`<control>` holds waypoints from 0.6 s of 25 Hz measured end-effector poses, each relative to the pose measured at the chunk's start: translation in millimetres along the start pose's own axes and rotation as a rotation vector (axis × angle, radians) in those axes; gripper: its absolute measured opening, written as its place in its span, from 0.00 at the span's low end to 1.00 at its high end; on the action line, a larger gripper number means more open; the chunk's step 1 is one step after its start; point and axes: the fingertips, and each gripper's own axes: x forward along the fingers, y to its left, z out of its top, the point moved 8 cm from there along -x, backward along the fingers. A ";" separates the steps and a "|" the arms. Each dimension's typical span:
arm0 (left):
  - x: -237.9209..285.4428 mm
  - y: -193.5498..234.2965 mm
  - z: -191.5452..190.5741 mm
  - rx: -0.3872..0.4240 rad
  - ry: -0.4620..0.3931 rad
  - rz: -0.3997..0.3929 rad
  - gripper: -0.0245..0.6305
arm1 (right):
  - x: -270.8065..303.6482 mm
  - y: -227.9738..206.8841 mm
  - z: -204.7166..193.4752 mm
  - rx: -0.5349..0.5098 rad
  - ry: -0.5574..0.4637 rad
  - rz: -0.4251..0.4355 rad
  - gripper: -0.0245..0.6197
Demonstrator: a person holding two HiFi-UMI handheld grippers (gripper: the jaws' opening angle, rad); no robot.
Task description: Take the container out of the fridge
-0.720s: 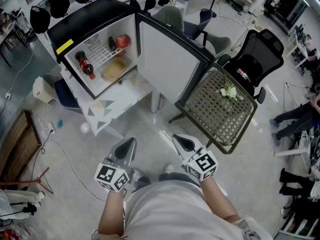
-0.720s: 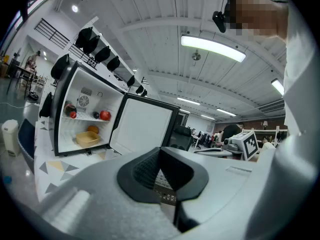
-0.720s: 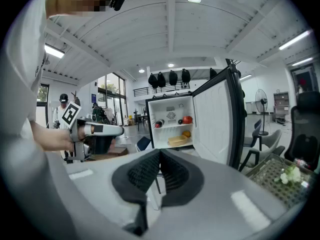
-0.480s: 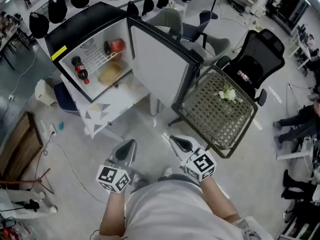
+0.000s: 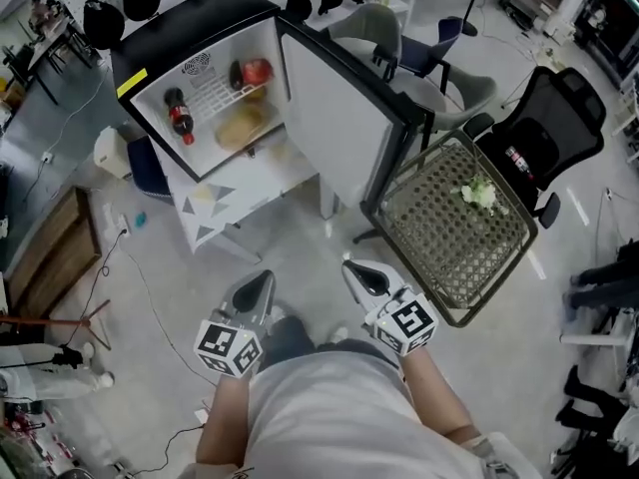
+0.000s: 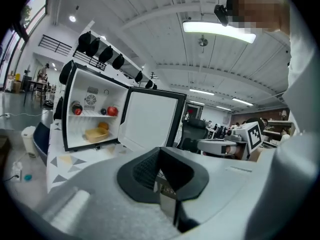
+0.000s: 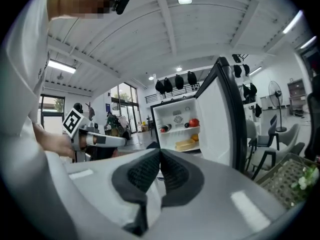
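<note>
A small black fridge (image 5: 190,28) stands open on a white stand, its door (image 5: 344,118) swung wide to the right. On its lower floor lies a shallow yellow container (image 5: 243,125) (image 6: 96,134) (image 7: 183,145). On the wire shelf above are a dark bottle with a red cap (image 5: 180,116), a dark fruit and a red one (image 5: 257,70). My left gripper (image 5: 262,280) and right gripper (image 5: 356,270) are held low in front of the person, well short of the fridge. Both are shut with nothing in them.
A metal mesh table (image 5: 454,230) with a small bunch of white flowers (image 5: 480,195) stands right of the fridge door. Black and grey office chairs (image 5: 544,133) are behind it. A wooden board (image 5: 45,257) and cables lie on the floor at left.
The head view has shifted, so the fridge and mesh table now sit a little further right and lower in frame. Both grippers stay shut and low in front of the person.
</note>
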 end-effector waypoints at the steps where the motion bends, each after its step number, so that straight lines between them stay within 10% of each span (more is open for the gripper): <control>1: 0.2 4.3 0.7 -0.002 0.000 0.009 0.05 | 5.4 -1.2 -0.1 0.001 0.007 0.009 0.04; 15: 20.2 127.3 28.5 -0.037 -0.045 0.069 0.05 | 136.9 -14.7 17.5 -0.087 0.151 0.059 0.04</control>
